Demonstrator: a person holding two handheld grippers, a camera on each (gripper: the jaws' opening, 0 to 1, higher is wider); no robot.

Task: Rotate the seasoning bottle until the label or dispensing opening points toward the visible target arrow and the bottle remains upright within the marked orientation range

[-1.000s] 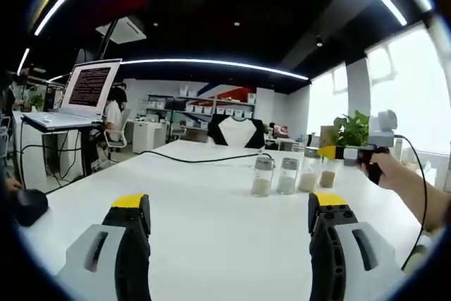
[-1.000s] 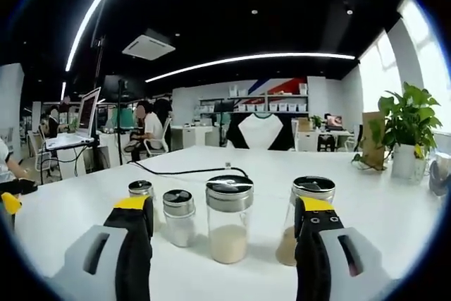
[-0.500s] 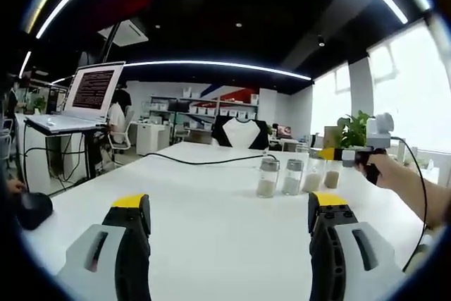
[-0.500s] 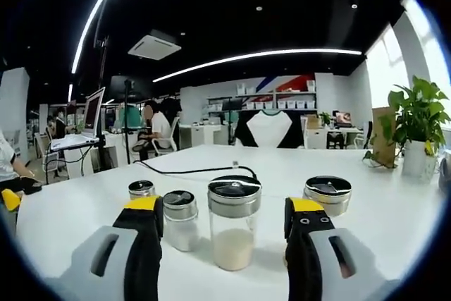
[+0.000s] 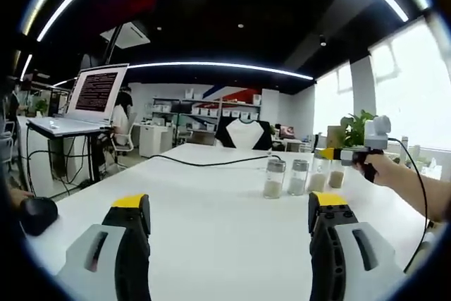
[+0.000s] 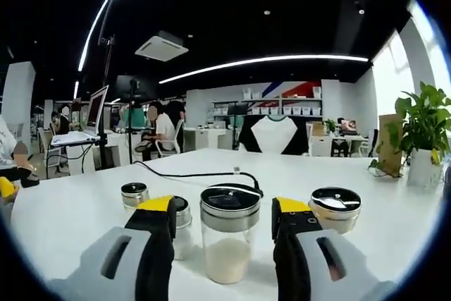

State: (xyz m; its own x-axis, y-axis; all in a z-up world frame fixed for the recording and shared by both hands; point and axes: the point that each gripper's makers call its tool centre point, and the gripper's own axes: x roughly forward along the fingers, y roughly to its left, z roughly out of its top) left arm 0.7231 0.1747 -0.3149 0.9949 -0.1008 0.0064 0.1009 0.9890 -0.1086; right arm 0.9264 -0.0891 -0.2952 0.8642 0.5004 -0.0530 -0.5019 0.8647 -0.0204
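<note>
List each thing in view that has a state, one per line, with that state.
Left tongs: open, holding nothing.
Right tongs: open, jaws either side of a seasoning bottle.
Seasoning bottle: upright, capped, partly filled.
Other three bottles: upright, capped.
Laptop: open, screen lit.
Ceiling light strip: on.

right tongs (image 6: 224, 215): jaws narrowed | now flank seasoning bottle (image 6: 229, 241), which looms closer

White table (image 6: 394, 223) carries four seasoning bottles (image 6: 227, 243) and a black cable (image 6: 190, 173).

Both grippers: grey bodies, black jaws, yellow tips; left gripper (image 5: 229, 206), right gripper (image 6: 222, 209).
</note>
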